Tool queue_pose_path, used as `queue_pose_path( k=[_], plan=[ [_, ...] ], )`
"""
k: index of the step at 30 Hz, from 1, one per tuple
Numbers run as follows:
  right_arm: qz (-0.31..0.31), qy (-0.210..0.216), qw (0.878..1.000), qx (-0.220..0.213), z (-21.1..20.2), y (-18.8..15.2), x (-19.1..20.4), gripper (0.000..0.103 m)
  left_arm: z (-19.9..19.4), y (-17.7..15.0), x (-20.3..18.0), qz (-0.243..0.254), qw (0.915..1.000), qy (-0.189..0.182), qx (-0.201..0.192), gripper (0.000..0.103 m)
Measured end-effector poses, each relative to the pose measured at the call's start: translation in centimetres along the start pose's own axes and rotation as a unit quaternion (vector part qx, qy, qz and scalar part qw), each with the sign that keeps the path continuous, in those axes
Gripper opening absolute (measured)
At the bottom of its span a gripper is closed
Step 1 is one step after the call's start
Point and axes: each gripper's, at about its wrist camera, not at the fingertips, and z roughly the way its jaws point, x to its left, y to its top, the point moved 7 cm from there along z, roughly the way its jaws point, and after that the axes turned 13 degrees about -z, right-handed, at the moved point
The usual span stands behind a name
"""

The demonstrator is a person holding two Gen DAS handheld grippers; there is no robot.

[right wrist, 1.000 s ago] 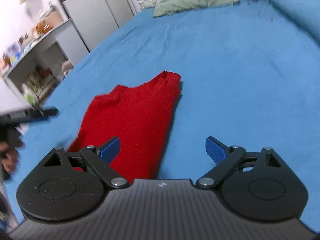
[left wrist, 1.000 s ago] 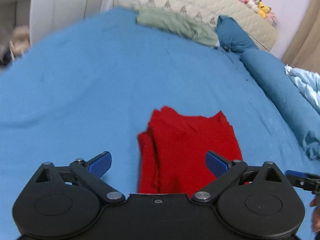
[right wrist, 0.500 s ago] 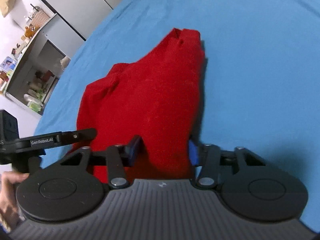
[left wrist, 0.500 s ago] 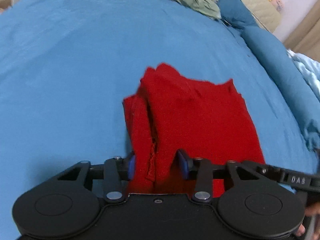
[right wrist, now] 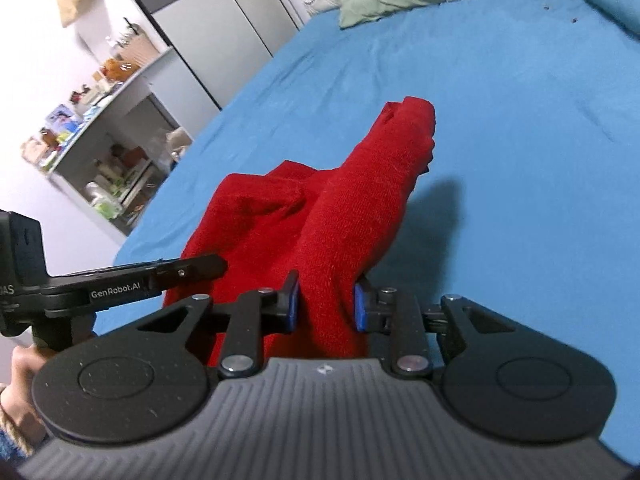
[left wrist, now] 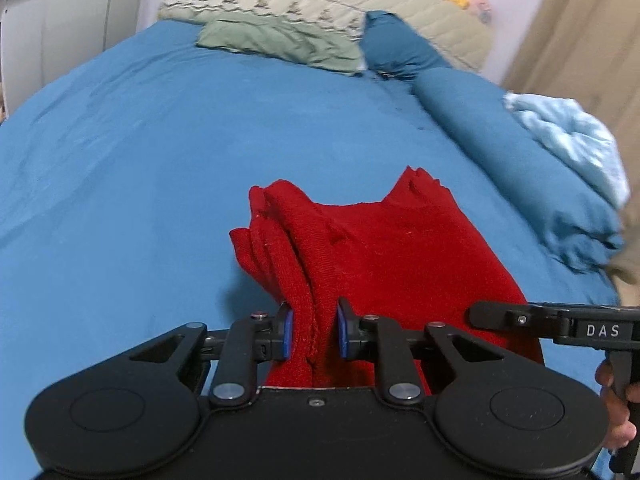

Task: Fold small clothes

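A folded red knit garment [left wrist: 384, 248] lies on the blue bed sheet [left wrist: 160, 168]. My left gripper [left wrist: 313, 332] is shut on the garment's near left edge, with layered folds bunched between its blue pads. My right gripper [right wrist: 326, 306] is shut on the garment's [right wrist: 340, 208] near right edge and lifts it off the sheet, casting a shadow. The right gripper's finger shows in the left wrist view [left wrist: 520, 318]; the left one's shows in the right wrist view [right wrist: 132, 276]. The garment's near hem is hidden under both grippers.
A green pillow [left wrist: 280, 42] and a quilted headboard [left wrist: 320, 0] lie at the far end. A blue rolled duvet [left wrist: 500, 140] and a pale blue blanket [left wrist: 572, 136] lie along the right. Shelves with clutter [right wrist: 100, 140] and a wardrobe [right wrist: 224, 32] stand left of the bed.
Both grippers went from open above the garment to shut on its near edge. They have since raised that edge, so the cloth now bunches and hangs off the sheet.
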Motion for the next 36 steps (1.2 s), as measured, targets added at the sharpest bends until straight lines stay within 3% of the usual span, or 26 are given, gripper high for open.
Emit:
queue_pose_path(
  k=[6,10,12,16,19,23,27,31,36],
  plan=[
    [0.001,-0.019,1.0,0.023,-6.5,-6.3,-1.3,0.041,-0.9,-7.7,-4.0,-0.009,0.9991,-0.035,0.022,0.023],
    [0.02,-0.038,0.998,0.046,-6.4,-11.1,-3.3,0.042,1.4,-12.3,-4.2,-0.025,0.9985,-0.015,0.047,0.023],
    [0.028,-0.05,0.997,0.053,-6.0,-13.6,-4.4,0.042,1.6,-13.6,-3.7,-0.029,0.9989,0.001,0.036,0.023],
    [0.055,-0.049,0.997,0.036,-5.6,-16.5,-6.1,0.047,1.6,-14.1,-3.1,-0.029,0.9991,0.002,0.031,0.025],
    [0.07,-0.048,0.996,0.016,-5.8,-16.8,-6.5,0.058,1.1,-14.0,-3.2,-0.013,0.9995,0.015,0.024,0.033],
    [0.036,-0.059,0.998,0.0,-7.9,-16.7,-5.3,0.088,0.4,-14.2,-4.1,0.011,0.9994,0.033,0.001,0.048],
    [-0.003,-0.071,0.997,0.019,-8.6,-17.5,-4.1,0.089,0.4,-15.8,-3.2,0.027,0.9982,0.054,0.003,0.055],
    [-0.041,-0.112,0.99,0.068,-7.7,-20.0,-4.5,0.092,2.3,-17.3,-1.8,0.022,0.9957,0.08,0.042,0.056],
    [-0.015,-0.112,0.992,0.054,-8.1,-20.4,-5.1,0.094,1.9,-16.4,-2.7,0.023,0.9946,0.095,0.037,0.057]
  ],
)
